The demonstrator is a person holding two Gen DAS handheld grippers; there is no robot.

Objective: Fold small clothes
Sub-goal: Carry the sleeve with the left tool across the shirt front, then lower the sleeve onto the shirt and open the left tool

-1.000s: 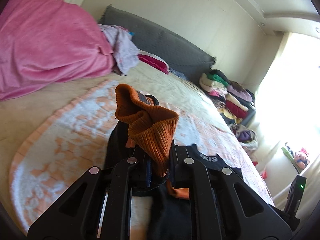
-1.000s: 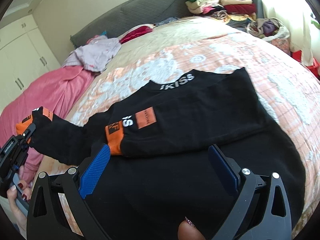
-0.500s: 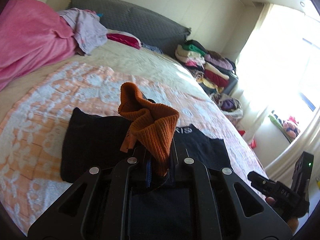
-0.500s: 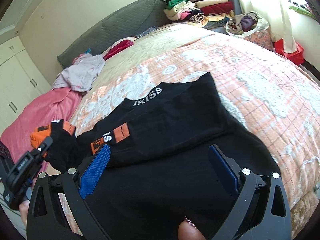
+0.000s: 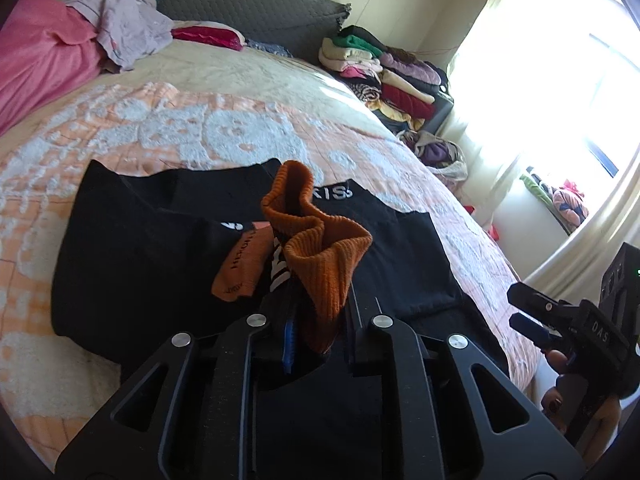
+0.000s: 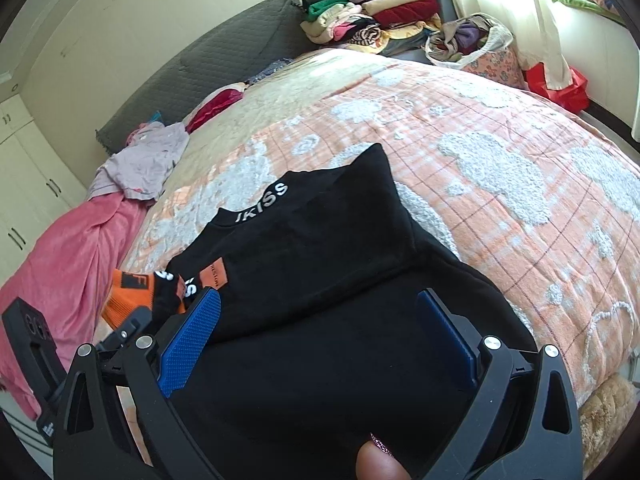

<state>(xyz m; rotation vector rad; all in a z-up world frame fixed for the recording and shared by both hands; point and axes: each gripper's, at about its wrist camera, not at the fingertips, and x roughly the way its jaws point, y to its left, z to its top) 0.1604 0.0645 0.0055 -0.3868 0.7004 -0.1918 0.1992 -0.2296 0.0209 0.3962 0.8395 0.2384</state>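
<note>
While the left gripper is easing open around the orange cuff, the right gripper is hovering wide open over the black top

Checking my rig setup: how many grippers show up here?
2. The left gripper, jaws opening with the orange cuff between them; the right gripper, jaws open over the black sweater. None seems hidden.

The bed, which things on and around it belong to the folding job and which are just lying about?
In the job:
black IKISS sweatshirt
its orange ribbed cuff, between the left gripper's opening jaws
right gripper

Lying about:
pink blanket
lilac garment
stacked folded clothes
</note>
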